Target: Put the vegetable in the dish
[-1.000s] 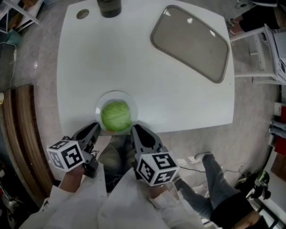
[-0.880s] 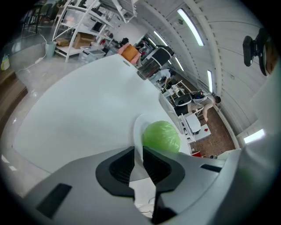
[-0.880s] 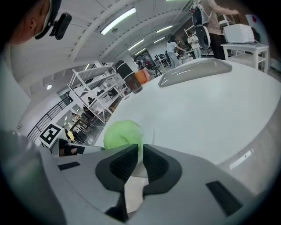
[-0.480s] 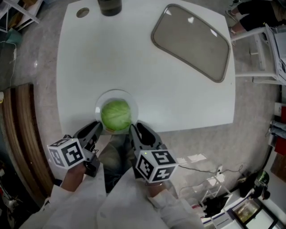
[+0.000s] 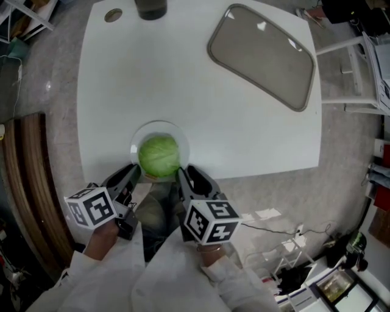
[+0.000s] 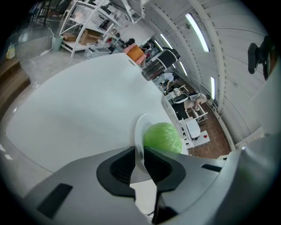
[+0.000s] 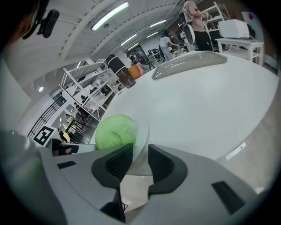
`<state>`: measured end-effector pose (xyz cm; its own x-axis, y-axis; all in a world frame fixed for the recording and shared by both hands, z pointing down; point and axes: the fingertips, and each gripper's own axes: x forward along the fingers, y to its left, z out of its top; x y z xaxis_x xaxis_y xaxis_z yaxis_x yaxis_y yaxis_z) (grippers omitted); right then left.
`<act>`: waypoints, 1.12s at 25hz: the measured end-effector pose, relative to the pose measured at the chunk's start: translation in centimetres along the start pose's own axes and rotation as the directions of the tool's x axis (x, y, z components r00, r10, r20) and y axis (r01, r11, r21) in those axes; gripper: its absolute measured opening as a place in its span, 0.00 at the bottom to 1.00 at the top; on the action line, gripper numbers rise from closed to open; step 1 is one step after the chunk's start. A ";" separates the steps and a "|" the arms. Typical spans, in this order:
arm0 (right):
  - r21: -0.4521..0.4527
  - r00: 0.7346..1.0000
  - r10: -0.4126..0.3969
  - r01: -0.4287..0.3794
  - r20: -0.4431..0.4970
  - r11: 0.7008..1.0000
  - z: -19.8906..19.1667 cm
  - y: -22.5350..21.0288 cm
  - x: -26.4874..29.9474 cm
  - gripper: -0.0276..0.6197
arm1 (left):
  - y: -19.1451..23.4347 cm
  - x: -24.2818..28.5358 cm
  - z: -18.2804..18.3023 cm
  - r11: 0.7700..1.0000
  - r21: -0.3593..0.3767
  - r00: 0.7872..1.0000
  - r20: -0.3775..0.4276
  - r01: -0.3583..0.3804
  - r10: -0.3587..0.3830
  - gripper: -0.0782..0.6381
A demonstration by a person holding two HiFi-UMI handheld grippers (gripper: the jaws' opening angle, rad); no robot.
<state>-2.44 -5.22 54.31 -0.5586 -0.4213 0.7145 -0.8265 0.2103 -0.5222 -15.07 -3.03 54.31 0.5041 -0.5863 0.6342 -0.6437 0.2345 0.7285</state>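
A round green cabbage [image 5: 158,156] lies in a white dish [image 5: 159,126] at the near edge of the white table [image 5: 244,140]. My left gripper [image 5: 130,175] is shut on the dish's near-left rim. My right gripper [image 5: 183,177] is shut on its near-right rim. In the left gripper view the thin dish rim [image 6: 140,136] runs between the jaws of the left gripper [image 6: 140,165], and the cabbage [image 6: 162,137] sits just beyond. In the right gripper view the rim [image 7: 142,138] passes between the jaws of the right gripper [image 7: 134,163], with the cabbage [image 7: 115,131] to the left.
A grey rectangular tray [image 5: 262,55] lies at the table's far right. A dark cup [image 5: 151,7] and a small round hole [image 5: 113,15] are at the far edge. White furniture [image 5: 359,67] stands to the right of the table, and cables lie on the floor.
The dish and cabbage have hardly moved, and both grippers keep their hold. My right gripper has shifted slightly left. A person at the lower right has left the view.
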 end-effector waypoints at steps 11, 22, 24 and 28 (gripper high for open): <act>0.033 1.000 -0.018 0.018 0.014 0.999 -0.1 -0.2 0.2 0.20 | 0.1 0.2 0.2 0.997 -0.062 0.999 0.027 0.035 -0.033 0.19; 0.068 1.000 0.005 -0.003 -0.026 0.998 -0.4 -0.1 0.5 0.18 | 0.1 0.2 0.0 0.998 -0.049 0.999 0.008 0.042 -0.042 0.19; 0.077 0.999 0.011 -0.008 -0.031 0.997 -0.3 0.0 0.5 0.17 | 0.0 0.2 0.0 0.998 -0.047 0.999 0.006 0.041 -0.041 0.19; 0.080 1.000 0.005 -0.003 -0.021 0.997 -0.3 0.0 0.4 0.17 | 0.0 0.2 -0.1 0.999 -0.018 0.999 -0.007 0.033 -0.033 0.19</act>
<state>-2.66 -5.18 54.76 -0.5637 -0.4017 0.7217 -0.8166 0.1402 -0.5598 -14.92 -3.02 54.49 0.5289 -0.5882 0.6118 -0.6165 0.2292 0.7533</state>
